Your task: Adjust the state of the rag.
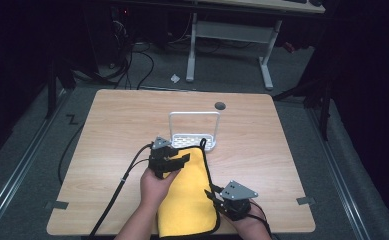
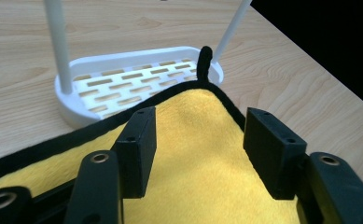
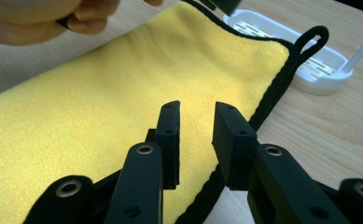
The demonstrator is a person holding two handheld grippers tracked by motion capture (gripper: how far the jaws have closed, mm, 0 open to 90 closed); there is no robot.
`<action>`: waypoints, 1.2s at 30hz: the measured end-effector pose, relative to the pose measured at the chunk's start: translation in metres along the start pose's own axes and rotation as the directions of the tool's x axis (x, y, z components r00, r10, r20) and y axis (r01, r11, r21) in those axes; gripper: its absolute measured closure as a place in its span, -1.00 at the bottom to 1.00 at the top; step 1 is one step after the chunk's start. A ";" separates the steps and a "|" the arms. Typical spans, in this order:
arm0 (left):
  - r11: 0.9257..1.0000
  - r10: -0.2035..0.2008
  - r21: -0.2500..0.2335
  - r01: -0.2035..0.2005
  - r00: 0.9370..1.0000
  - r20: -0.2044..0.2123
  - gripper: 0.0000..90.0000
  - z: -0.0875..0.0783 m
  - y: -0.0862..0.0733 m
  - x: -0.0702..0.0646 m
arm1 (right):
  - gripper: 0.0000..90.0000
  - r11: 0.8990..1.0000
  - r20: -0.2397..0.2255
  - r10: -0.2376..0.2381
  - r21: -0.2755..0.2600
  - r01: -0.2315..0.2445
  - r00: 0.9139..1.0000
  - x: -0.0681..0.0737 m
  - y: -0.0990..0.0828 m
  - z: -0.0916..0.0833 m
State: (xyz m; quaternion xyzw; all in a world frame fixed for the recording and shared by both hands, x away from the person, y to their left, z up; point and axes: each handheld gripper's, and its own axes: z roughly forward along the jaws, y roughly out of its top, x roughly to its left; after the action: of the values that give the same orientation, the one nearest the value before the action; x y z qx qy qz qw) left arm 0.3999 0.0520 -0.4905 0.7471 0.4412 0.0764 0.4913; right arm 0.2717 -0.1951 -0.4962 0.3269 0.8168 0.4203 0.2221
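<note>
A yellow cloth [image 1: 189, 195] with black trim lies folded on the wooden table [image 1: 117, 130], reaching from the front edge up to a white slotted rack [image 1: 210, 145]. Its black hanging loop [image 1: 202, 143] rests on the rack's rim. My left gripper [image 1: 181, 161] hovers over the cloth's far end; in the left gripper view it [image 2: 198, 140] stands open above the yellow cloth [image 2: 193, 158], loop [image 2: 205, 60] and rack [image 2: 123, 88] ahead. My right gripper [image 1: 210, 193] is at the cloth's right edge, and in its own view it [image 3: 197, 126] is open over the trim, with cloth [image 3: 100, 93] beneath.
The rack has a tall white hoop handle [image 1: 194, 114]. A dark round grommet [image 1: 220, 105] sits at the table's far edge. Cables trail off the left side to the floor. A white desk frame [image 1: 267, 65] stands behind the table.
</note>
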 end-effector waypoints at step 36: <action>0.985 0.124 0.123 -0.118 0.991 -0.043 0.47 -0.053 -0.075 0.016 | 0.79 0.979 0.102 0.075 0.183 -0.093 0.992 -0.038 0.022 0.085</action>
State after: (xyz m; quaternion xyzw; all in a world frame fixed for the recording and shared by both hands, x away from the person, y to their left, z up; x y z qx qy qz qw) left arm 0.3370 0.1088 -0.5289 0.7986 0.4111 0.0980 0.4285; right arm 0.3599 -0.1668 -0.5210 0.4000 0.8267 0.3347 0.2110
